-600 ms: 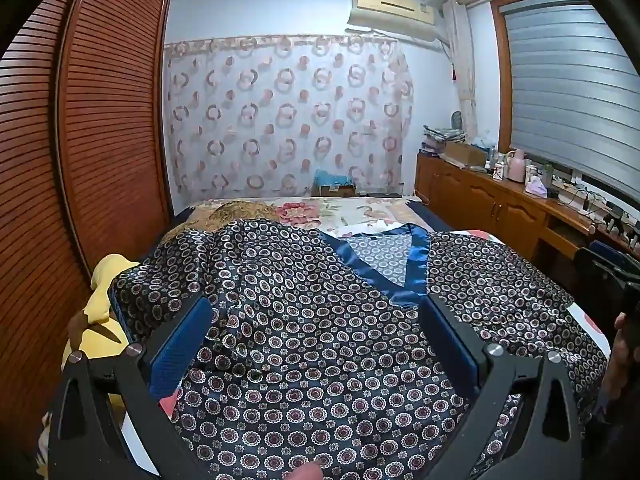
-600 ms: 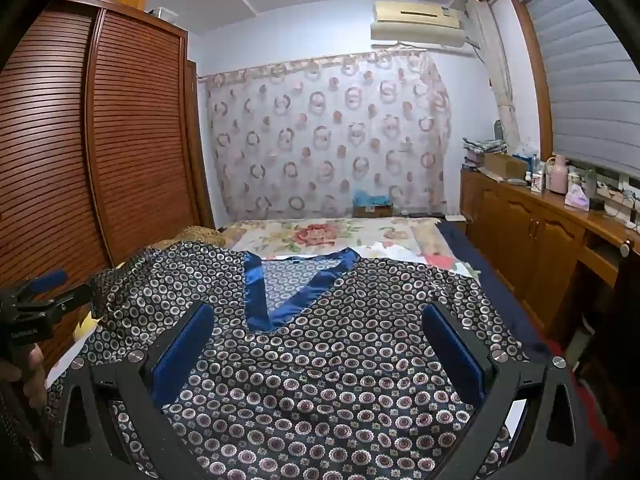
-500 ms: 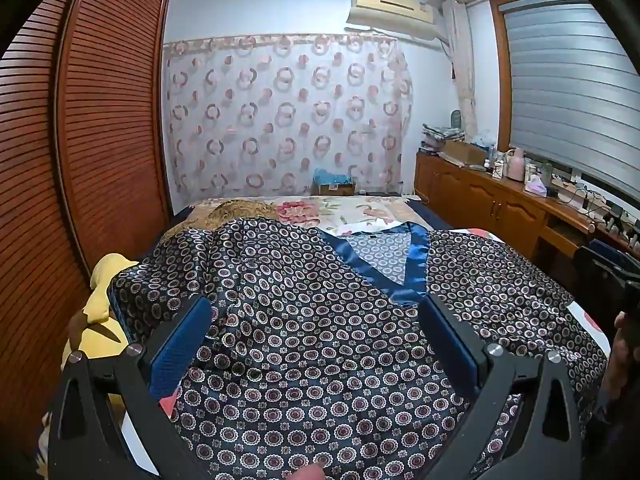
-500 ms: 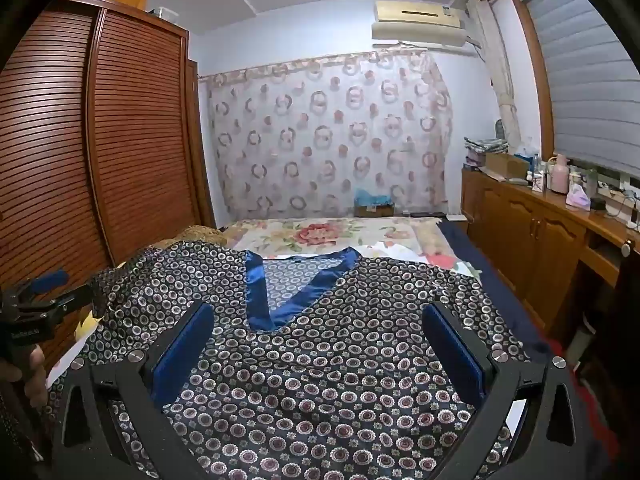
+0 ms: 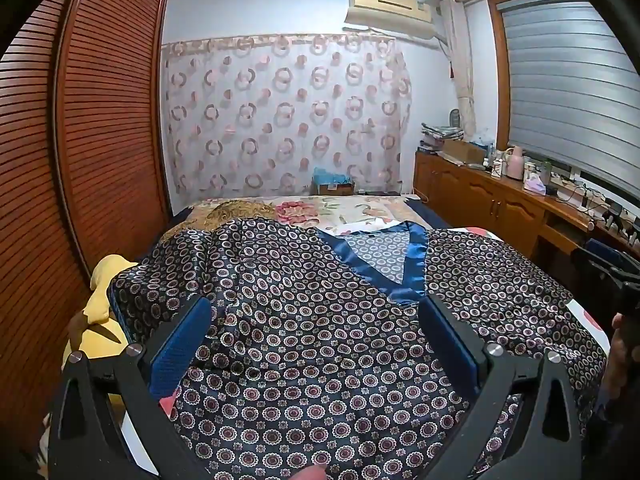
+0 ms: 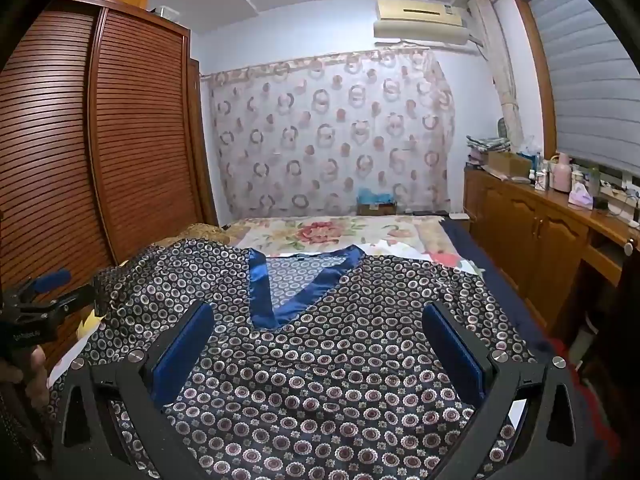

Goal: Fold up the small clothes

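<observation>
Garment: dark circle-print top [image 5: 320, 320] with blue satin V-neck trim [image 5: 414, 264], spread flat on bed [image 5: 352, 210], front up.
Hidden: lower hem cut off by frame bottom in both views; left sleeve edge rumpled, hard to read.
Left gripper [image 5: 320, 344]: jaws wide, nothing between pads, hovering over top, tilted slightly down.
Right gripper [image 6: 318, 344]: jaws wide, nothing held, over chest below neckline.
Side clutter: yellow item [image 5: 102, 300] partly hidden under garment.

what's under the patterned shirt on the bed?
Beyond the patterned shirt, a floral bedspread shows past the collar, and something yellow sticks out at its left edge. What lies directly beneath the cloth is covered and cannot be seen.
</observation>
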`<state>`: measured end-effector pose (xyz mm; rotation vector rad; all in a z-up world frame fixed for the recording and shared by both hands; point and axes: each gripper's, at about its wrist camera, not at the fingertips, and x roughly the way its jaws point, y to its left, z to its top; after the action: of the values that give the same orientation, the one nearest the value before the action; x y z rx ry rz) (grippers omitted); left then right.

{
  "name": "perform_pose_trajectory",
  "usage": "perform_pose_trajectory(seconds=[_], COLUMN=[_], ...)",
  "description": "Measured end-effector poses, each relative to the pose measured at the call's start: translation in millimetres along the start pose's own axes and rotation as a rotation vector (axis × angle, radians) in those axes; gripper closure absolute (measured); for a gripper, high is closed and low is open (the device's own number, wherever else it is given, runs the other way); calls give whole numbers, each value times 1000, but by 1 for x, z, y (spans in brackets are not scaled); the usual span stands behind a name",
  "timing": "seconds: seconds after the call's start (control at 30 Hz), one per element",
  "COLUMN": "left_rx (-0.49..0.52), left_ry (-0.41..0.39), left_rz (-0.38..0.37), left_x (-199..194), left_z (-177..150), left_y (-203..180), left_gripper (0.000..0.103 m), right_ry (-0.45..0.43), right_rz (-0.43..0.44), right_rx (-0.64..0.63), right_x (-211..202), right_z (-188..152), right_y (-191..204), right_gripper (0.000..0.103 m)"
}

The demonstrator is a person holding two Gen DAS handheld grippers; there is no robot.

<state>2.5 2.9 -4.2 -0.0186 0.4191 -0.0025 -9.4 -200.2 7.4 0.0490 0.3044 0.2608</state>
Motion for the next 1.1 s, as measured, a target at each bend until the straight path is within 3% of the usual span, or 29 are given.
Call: perform_pose_trajectory(seconds=[1.1], left_rx=[13], left_ry=[-11], left_rz=[-1], left_x=[-12], left_z=[6], left_y=[-9], left_gripper=[0], right_ry=[-2], right_rz=[6], right_rx=[2], right_x=[-2], right_z=[2], right_y=[2], right_gripper=[0])
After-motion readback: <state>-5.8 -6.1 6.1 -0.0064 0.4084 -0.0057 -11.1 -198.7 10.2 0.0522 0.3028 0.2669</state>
